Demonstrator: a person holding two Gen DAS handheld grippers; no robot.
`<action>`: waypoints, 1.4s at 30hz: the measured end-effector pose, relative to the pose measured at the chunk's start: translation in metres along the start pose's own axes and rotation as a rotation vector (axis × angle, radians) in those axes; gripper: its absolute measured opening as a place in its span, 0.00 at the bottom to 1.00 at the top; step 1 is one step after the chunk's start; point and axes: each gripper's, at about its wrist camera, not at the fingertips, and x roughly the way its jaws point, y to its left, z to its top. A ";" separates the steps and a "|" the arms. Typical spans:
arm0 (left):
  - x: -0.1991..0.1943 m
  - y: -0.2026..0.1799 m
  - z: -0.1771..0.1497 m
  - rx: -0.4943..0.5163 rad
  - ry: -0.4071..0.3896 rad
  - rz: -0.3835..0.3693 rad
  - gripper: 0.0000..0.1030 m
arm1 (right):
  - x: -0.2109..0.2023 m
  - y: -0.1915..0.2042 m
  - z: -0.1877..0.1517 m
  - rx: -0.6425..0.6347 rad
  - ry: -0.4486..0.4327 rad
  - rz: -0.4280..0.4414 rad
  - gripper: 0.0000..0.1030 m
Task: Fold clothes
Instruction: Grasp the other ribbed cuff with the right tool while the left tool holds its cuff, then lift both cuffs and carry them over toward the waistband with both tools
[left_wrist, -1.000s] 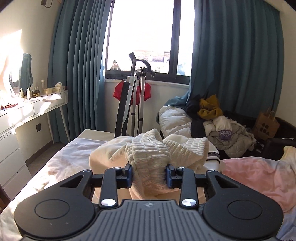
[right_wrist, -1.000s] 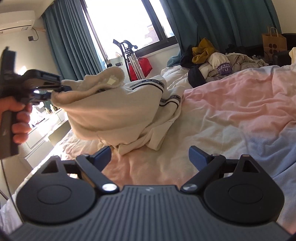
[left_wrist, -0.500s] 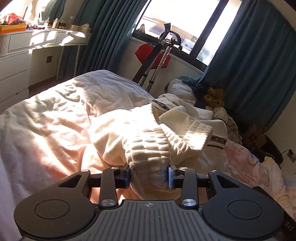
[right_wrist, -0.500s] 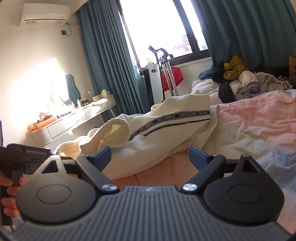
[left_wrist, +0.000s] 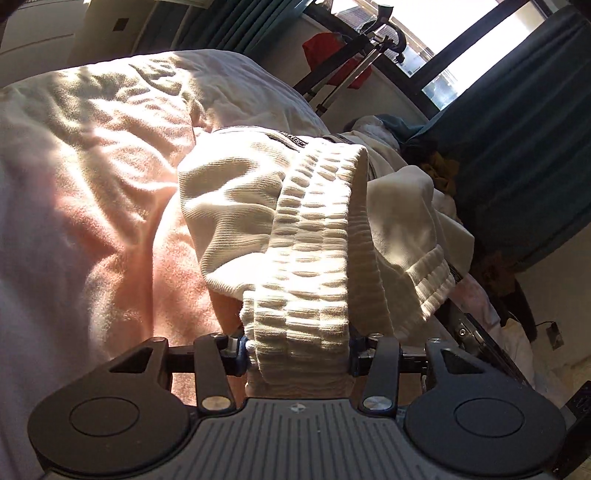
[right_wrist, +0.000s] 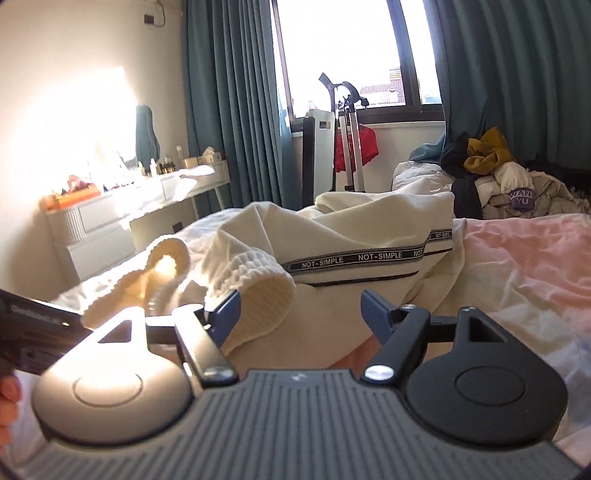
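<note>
Left wrist view: the left tool (left_wrist: 297, 354) is clenched on the ribbed waistband of a cream knitted garment with a black-and-white lettered stripe (left_wrist: 310, 236). The garment trails away from the fingers across the wrinkled pink-and-white bed sheet (left_wrist: 92, 184), lying toward the bed's far side. Sunlight falls in patches over the sheet and the ribbing. Beyond the bed stand a folded black-and-silver metal frame (left_wrist: 347, 70) with a red cloth (left_wrist: 321, 44) hanging behind it, a bright window (left_wrist: 461, 40) and dark teal curtains (left_wrist: 524, 122).

Right wrist view: the right tool (right_wrist: 301, 314) is released, its blue-padded fingers spread wide, with a ribbed cuff of the same garment (right_wrist: 369, 236) lying against the left finger (right_wrist: 225, 314). The garment is heaped on the bed sheet (right_wrist: 524, 269) just ahead of the tool, its stripe reading "NOT-SIMPLE". At the left edge the other tool's black body (right_wrist: 33, 328) shows. Against the wall stands a white desk with drawers (right_wrist: 122, 214) carrying bottles in strong sun. A pile of mixed clothes (right_wrist: 498, 177) sits by the curtains (right_wrist: 229, 92) under the window (right_wrist: 340, 48).
</note>
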 end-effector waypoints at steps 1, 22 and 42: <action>0.001 0.003 -0.001 -0.010 0.003 0.003 0.46 | 0.008 0.002 -0.002 -0.021 0.009 0.001 0.67; 0.011 0.019 0.007 0.026 0.064 -0.012 0.45 | -0.033 0.037 0.010 -0.088 -0.125 0.019 0.10; -0.029 -0.002 -0.012 0.154 -0.042 0.113 0.45 | -0.104 -0.022 -0.093 0.724 0.343 -0.130 0.13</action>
